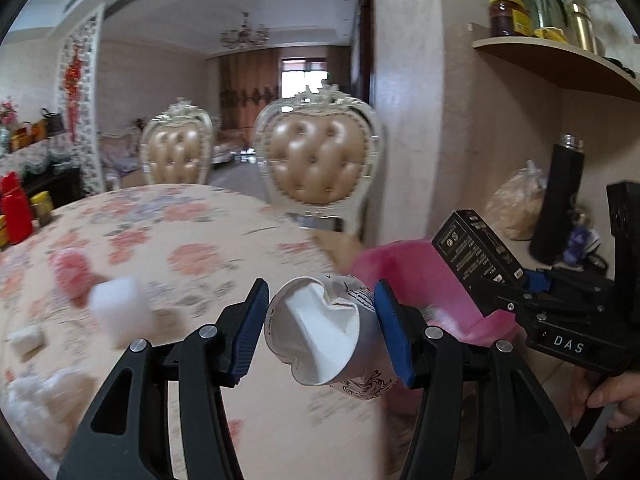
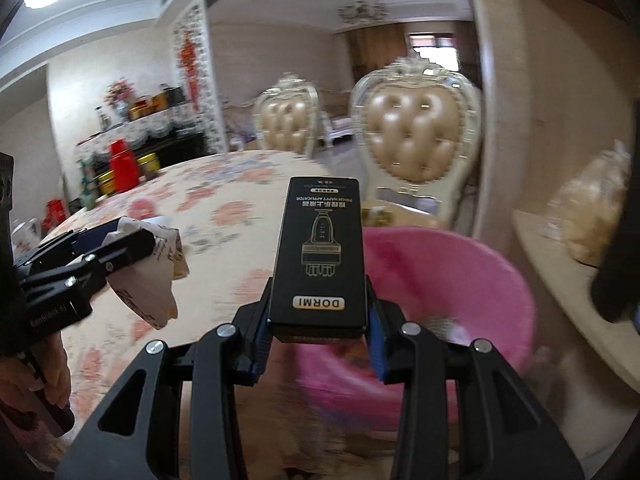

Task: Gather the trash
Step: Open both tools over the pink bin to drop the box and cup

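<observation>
Right, we are pinching a crumpled paper cup [image 1: 332, 332] in our left claw [image 1: 322, 332], low in the frame's middle, over the flowered counter [image 1: 168, 248]. Our right claw [image 2: 318, 332] is clamping a black box [image 2: 322, 256], centre frame, beside the pink bin [image 2: 460, 280] at lower right.

The crushed white paper cup [image 1: 328, 332] looks matt, with dark print outside. The long black cardboard box [image 2: 324, 256] has a smooth, slightly glossy face. The pink plastic basin [image 2: 452, 280] looks smooth. The flowered cloth table cover [image 1: 168, 248] looks matt.
</observation>
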